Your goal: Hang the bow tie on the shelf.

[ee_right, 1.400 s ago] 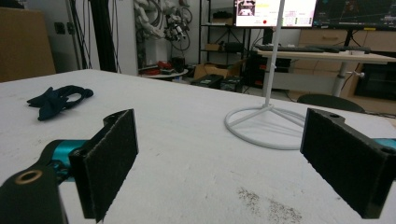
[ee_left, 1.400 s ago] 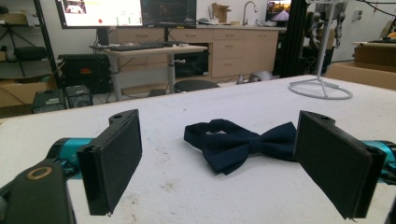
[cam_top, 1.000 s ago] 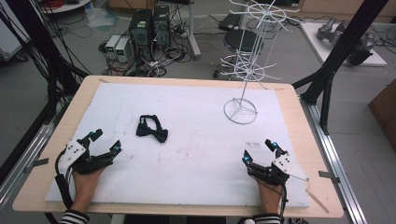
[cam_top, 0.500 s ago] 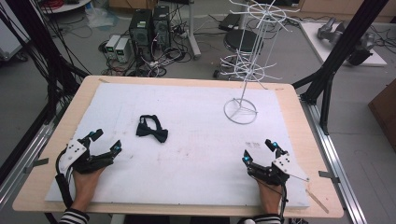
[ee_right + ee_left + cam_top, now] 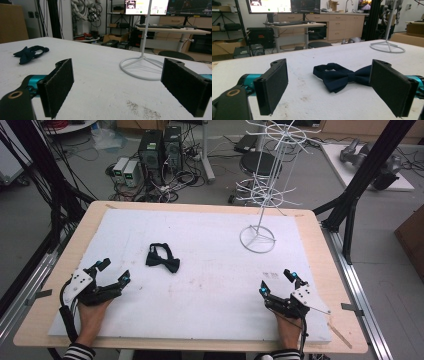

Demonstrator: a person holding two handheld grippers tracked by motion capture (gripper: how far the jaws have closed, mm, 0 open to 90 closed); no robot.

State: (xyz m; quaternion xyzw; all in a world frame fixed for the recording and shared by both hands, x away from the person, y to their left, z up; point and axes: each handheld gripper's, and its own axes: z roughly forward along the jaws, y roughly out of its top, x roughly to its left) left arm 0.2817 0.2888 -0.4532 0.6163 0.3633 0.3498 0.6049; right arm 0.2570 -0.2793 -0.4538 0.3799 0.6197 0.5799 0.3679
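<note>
High view puts the bow tie [image 5: 163, 258] flat on the white worktop [image 5: 210, 285], left of centre, near my left gripper [image 5: 113, 272] and well apart from my right gripper [image 5: 278, 285]. It is dark cloth, with two wings meeting at a knot and a thin band looped behind. I judge it light and soft, so it will sag and fold if lifted by one wing. The knot in the middle looks the firmest part, and that is where I would close on it, since a pinch there should keep both wings hanging evenly (the band may trail, and could catch on the worktop's rough surface).

My left gripper view looks along my jaws straight at the bow tie [image 5: 342, 77], which lies between their lines but ahead of them, not touched. Those jaws stand wide apart and hold nothing. My right jaws are just as wide and empty, and they face the ring base of the wire stand [image 5: 142, 66], with the tie small and far off to their left.

Counting up: one bow tie, one white wire stand [image 5: 260, 227] toward the far right of the worktop, two grippers, each in one hand.
</note>
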